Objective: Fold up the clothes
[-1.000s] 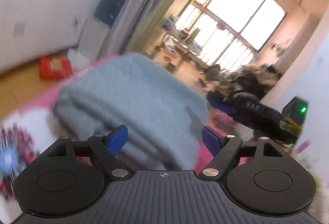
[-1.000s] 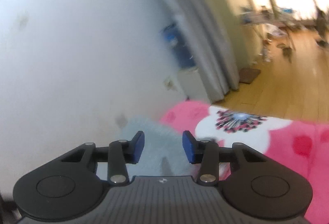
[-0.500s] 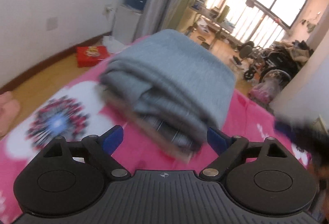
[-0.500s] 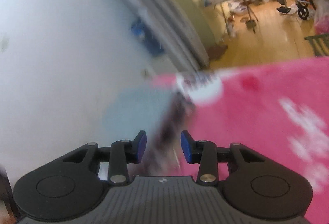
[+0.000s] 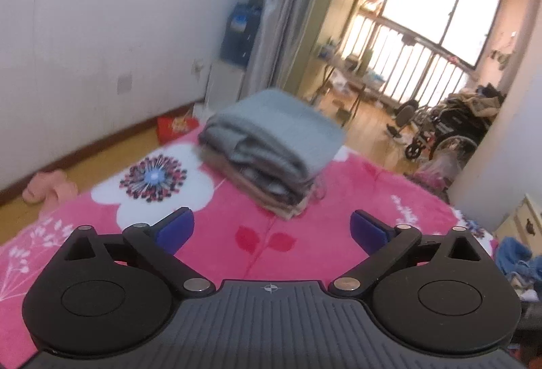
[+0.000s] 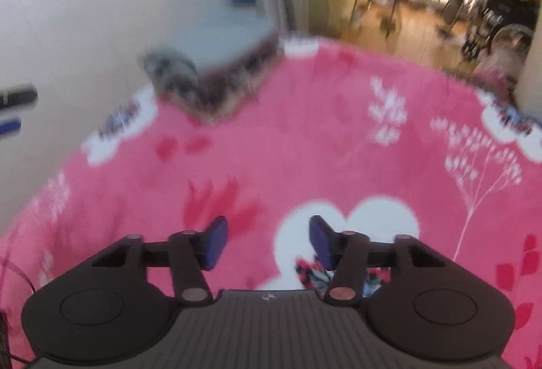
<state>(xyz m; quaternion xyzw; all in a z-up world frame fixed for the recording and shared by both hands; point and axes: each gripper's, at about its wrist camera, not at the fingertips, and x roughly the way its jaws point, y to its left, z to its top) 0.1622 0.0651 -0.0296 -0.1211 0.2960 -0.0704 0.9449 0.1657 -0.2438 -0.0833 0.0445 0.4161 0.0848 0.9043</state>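
A stack of folded clothes [image 5: 271, 152], grey on top with brownish layers beneath, lies on the pink flowered blanket [image 5: 277, 254] near its far edge. My left gripper [image 5: 271, 230] hangs well back from the stack, its jaws opening wide with nothing between them. In the right wrist view the same stack [image 6: 216, 78] is blurred at the far left of the blanket [image 6: 305, 166]. My right gripper [image 6: 267, 242] is over the blanket's near part, far from the stack, jaws opening and empty.
A blue water dispenser [image 5: 238, 37] and grey curtain [image 5: 281, 13] stand by the white wall. A red box [image 5: 176, 127] and pink slippers [image 5: 50, 188] lie on the wooden floor. A wheelchair [image 5: 440, 132] stands far right. Blue clothing [image 5: 518, 262] lies at the right edge.
Both grippers pulled back from the folded stack and let it go; it now lies alone on the blanket. Both sets of jaws have widened.
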